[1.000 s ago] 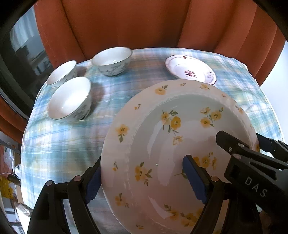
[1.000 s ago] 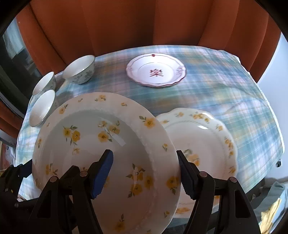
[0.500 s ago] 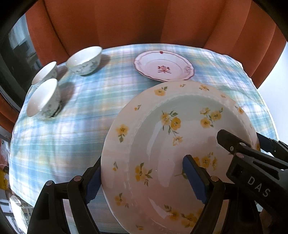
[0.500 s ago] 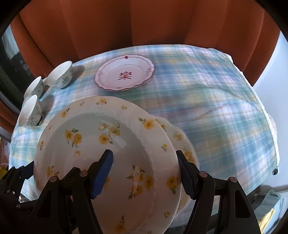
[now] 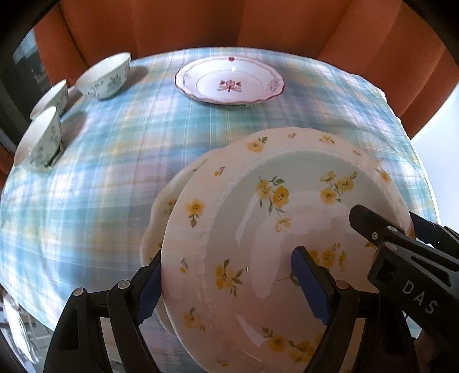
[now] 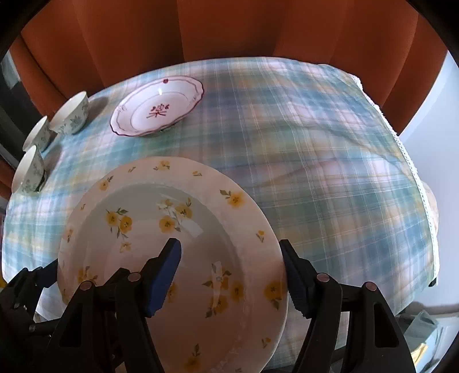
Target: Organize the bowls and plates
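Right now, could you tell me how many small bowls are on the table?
3, all at the far left: one bowl nearest the curtain, a second beside it at the edge, a third closest to us. None seems hidden.

Orange curtain behind plaid-clothed table

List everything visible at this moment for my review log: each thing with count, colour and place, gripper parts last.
yellow-flower plate: one, white with yellow flowers, held tilted above the table's near side by both grippers.
second flowered plate: one, white with yellow flowers, on the cloth under the held plate, only its edge showing.
red-trimmed plate: one, white with dark red rim and centre motif, far middle of the table.
bowls: three, white with green pattern, far left edge.
tablecloth: one, blue-green plaid, covering the table.
curtain: orange, behind the table.
left hand-held gripper: black, blue pads, astride the plate's left rim.
right hand-held gripper: same, astride its right rim.
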### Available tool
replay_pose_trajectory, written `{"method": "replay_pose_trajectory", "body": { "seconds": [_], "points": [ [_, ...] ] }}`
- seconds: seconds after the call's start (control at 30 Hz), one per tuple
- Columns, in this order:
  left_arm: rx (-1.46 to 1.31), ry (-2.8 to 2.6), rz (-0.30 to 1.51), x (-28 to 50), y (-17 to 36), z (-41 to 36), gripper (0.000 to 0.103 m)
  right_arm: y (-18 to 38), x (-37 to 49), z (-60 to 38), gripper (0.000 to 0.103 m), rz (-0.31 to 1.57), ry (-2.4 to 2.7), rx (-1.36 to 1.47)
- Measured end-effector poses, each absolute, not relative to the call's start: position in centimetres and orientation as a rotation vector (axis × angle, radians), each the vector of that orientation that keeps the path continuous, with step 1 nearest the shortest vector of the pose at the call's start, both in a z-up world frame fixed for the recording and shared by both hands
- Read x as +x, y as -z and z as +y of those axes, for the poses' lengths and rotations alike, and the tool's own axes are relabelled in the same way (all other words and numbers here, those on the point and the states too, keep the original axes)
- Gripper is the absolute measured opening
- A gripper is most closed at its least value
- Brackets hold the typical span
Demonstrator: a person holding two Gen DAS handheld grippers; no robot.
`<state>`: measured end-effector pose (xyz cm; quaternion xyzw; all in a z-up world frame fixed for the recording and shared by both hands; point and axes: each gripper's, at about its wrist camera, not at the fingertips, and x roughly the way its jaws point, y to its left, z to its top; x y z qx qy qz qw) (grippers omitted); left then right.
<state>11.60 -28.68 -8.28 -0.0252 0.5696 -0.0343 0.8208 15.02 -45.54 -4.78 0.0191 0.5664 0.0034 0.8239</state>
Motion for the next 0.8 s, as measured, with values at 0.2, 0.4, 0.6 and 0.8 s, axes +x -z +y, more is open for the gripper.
{"method": "replay_pose_trajectory", "body": {
  "seconds": [0.2,0.4,0.6,0.8],
  "points": [
    [-0.102,0.054,1.248,11.8,9.3,-28.8,0.085,5.6,15.5,-45.7,0.07,1.223,-0.037,0.008],
    [-0.123,0.051,1.301,11.9,10.6,-28.9,0.086,6.6,15.9,-46.0,0.068,1.257,-0.045,0.002],
    [-0.101,0.035,1.287,11.8,11.0,-29.4,0.086,7.2,15.8,-46.3,0.067,1.267,-0.048,0.002],
    [-0.065,-0.007,1.26,12.3,10.9,-29.7,0.089,7.4,16.0,-46.2,0.067,1.264,-0.056,0.003]
  ]
}}
